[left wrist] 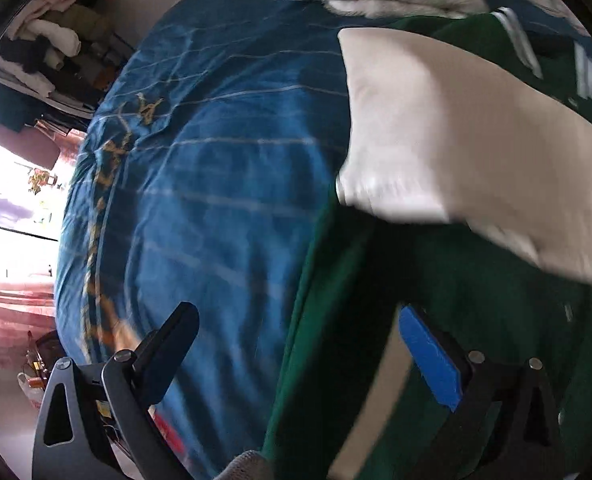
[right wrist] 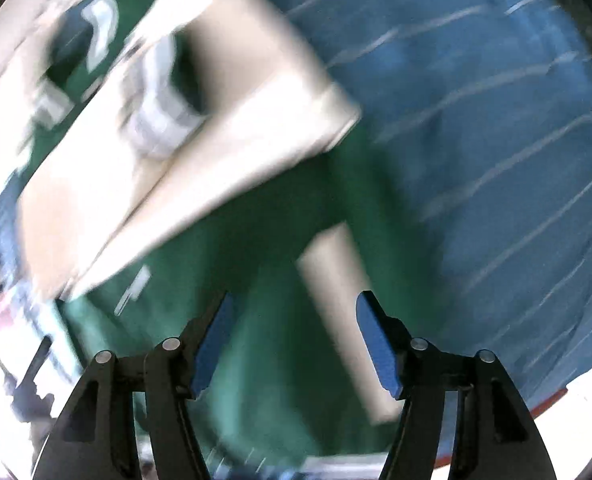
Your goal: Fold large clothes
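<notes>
Below my two grippers lies the green jacket [left wrist: 436, 280] with white sleeves, spread on the blue bedcover [left wrist: 215, 160]. My left gripper [left wrist: 300, 344] stands wide open above its edge, holding nothing. My right gripper [right wrist: 291, 340] is also open, the cloth underneath, not pinched.

No text readable, gold lettering along the edge of the blue bedspread [left wrist: 215, 184] too distorted to read, white markings on the green jacket [right wrist: 95, 12] blurred
</notes>
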`<state>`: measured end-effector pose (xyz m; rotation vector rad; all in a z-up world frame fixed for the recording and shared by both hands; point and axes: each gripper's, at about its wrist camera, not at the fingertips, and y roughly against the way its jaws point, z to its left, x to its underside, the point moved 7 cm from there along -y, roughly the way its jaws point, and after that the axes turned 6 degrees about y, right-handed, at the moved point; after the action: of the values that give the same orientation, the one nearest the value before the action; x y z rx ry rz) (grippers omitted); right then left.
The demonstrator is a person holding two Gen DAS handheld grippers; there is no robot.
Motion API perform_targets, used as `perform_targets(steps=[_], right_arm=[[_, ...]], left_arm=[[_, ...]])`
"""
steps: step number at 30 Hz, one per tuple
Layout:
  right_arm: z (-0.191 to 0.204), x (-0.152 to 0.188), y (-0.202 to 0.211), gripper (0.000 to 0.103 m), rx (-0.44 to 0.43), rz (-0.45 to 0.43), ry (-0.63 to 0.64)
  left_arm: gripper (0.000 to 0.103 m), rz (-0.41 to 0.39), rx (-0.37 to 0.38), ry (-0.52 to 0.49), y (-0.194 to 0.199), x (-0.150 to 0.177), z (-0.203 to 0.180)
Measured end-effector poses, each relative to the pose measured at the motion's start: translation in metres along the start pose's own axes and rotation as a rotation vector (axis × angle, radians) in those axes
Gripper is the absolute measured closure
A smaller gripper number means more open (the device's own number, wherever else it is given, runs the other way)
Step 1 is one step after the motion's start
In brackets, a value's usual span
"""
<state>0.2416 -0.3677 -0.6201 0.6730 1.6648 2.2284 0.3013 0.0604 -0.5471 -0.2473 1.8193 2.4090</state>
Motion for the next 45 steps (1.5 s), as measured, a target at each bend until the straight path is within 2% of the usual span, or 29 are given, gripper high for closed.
perform_targets(steps=[3,5,6,7,8,11,12,14,15,18,22,25,27,29,32,35,37,39,41,43,45], right_arm=[[0.060,0.047,-0.021,0.038,-0.178,0.101,0.044],[0.099,0.088,-0.048,0.040,-0.287,0.154,0.047],[0.107,0.095,-0.062,0.040,-0.319,0.179,0.047],[0.121,0.104,-0.081,0.040,-0.329,0.203,0.042],[0.112,0.098,-0.096,0.040,-0.322,0.210,0.046],[0.125,0.112,-0.145,0.040,-0.189,0.238,0.068],[0.127,0.115,-0.155,0.044,-0.195,0.235,0.040],[0.131,0.119,-0.154,0.097,-0.196,0.194,0.008],[0.134,0.122,-0.150,0.097,-0.215,0.188,0.015],[0.142,0.125,-0.128,0.098,-0.145,0.114,0.047],[0.127,0.129,-0.102,0.098,-0.052,0.040,0.033],[0.130,0.130,-0.113,0.096,-0.018,0.109,0.070],[0.139,0.123,-0.120,0.090,-0.033,0.170,0.098],[0.145,0.118,-0.112,0.078,-0.044,0.160,0.081],[0.138,0.121,-0.093,0.078,-0.079,0.138,0.038],[0.135,0.143,-0.097,0.077,-0.142,0.193,0.016],[0.110,0.148,-0.110,0.078,-0.129,0.242,0.021],[0.103,0.166,-0.132,0.088,-0.073,0.273,0.016],[0.105,0.173,-0.149,0.090,-0.021,0.276,0.007],[0.110,0.176,-0.139,0.090,0.002,0.295,0.021],[0.114,0.172,-0.115,0.085,0.012,0.239,0.016]], left_arm=[[0.000,0.012,0.009,-0.019,0.014,0.032,0.005],[0.000,0.028,-0.010,-0.043,0.008,0.054,0.006],[0.000,0.043,-0.020,-0.055,0.001,0.064,0.005],[0.000,0.055,-0.026,-0.059,-0.005,0.070,0.005],[0.000,0.066,-0.029,-0.064,-0.011,0.077,0.004],[0.000,0.098,-0.045,-0.085,-0.029,0.097,0.001],[0.000,0.101,-0.047,-0.092,-0.034,0.100,0.000],[0.000,0.093,-0.050,-0.094,-0.033,0.101,0.002],[0.000,0.085,-0.044,-0.091,-0.032,0.099,0.004],[0.000,0.073,-0.040,-0.081,-0.026,0.094,0.011],[0.000,0.058,-0.034,-0.064,-0.020,0.083,0.017],[0.000,0.048,-0.035,-0.059,-0.018,0.076,0.018],[0.000,0.044,-0.031,-0.061,-0.016,0.072,0.017],[0.000,0.035,-0.037,-0.065,-0.017,0.070,0.016],[0.000,0.043,-0.042,-0.091,-0.028,0.076,0.009],[0.000,0.081,-0.055,-0.127,-0.048,0.092,-0.003],[0.000,0.123,-0.060,-0.172,-0.069,0.106,-0.015],[0.000,0.099,-0.067,-0.186,-0.079,0.110,-0.021],[0.000,0.095,-0.069,-0.165,-0.082,0.110,-0.022],[0.000,0.116,-0.064,-0.138,-0.084,0.110,-0.020],[0.000,0.132,-0.056,-0.139,-0.086,0.109,-0.019]])
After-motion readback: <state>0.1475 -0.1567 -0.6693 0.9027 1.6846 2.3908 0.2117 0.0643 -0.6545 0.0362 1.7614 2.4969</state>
